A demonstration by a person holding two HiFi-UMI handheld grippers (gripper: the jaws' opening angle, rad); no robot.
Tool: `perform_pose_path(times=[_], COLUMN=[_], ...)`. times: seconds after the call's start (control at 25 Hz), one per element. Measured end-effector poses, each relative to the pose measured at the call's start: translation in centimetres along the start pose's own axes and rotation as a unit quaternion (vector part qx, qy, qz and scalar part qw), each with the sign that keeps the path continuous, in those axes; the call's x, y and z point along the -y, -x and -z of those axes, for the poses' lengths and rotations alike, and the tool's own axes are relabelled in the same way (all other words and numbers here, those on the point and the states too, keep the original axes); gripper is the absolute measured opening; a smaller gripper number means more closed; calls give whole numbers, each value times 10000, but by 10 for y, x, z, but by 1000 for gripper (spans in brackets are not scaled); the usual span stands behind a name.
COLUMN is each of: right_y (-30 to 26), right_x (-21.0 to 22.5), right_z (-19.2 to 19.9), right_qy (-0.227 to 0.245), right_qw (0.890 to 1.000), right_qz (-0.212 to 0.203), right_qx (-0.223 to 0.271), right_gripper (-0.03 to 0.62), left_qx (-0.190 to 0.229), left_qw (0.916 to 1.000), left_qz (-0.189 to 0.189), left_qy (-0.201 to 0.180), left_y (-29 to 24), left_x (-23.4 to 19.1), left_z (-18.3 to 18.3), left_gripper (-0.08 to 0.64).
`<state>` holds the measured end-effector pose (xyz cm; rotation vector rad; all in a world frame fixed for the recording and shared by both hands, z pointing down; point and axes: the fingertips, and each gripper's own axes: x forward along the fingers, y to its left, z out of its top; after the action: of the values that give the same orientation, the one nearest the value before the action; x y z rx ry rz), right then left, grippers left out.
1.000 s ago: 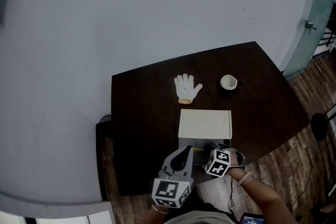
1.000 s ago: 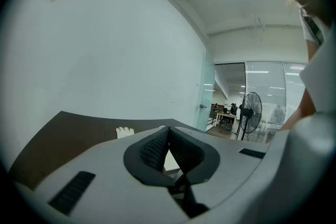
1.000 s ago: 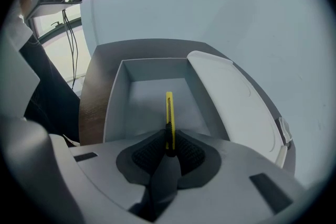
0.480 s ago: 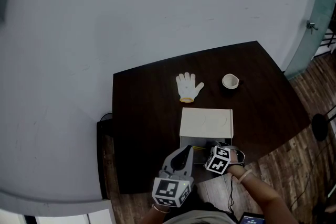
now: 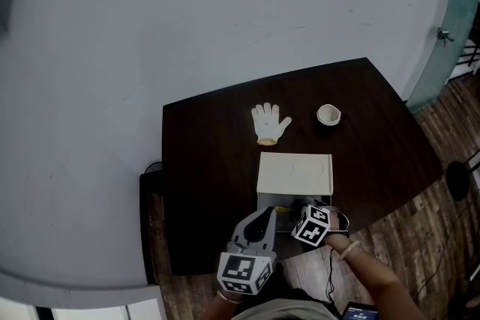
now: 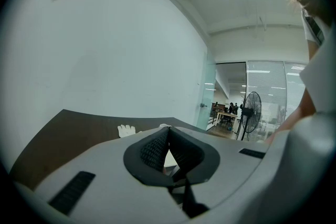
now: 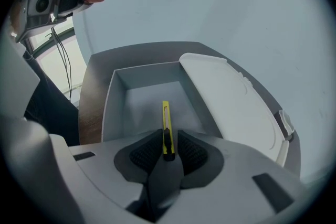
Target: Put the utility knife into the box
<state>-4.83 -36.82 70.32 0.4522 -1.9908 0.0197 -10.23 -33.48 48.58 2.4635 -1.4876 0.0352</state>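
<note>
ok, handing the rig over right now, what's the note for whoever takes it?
Right gripper: jaws shut on the utility knife, its yellow end pointing into the open box.
Left gripper: jaws shut, holding nothing, held just left of the box.
Box: lid swung open, nothing else seen inside.
Done: knife grasped and held over the box.
Left: lower it in, open the right jaws, pull back clear.
</note>
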Motion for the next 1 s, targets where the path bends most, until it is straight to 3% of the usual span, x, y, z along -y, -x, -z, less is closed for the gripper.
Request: perform_pose_path(times=[0.52, 1.0], right_y=[41, 93], right_x=[1, -2], right_z=[-18, -29], right_qy=[-648, -1287], right_qw=[9945, 9779], right_qz=[366, 725], right_qx=[732, 1480], right_gripper=[77, 41], left_qx=[105, 181], left_qw=[9999, 9997], left_qz=[-82, -61], left_qy=[-41, -137], left_y=[10, 25], left_x=[4, 21], left_z=[-9, -17], left_gripper=[18, 18])
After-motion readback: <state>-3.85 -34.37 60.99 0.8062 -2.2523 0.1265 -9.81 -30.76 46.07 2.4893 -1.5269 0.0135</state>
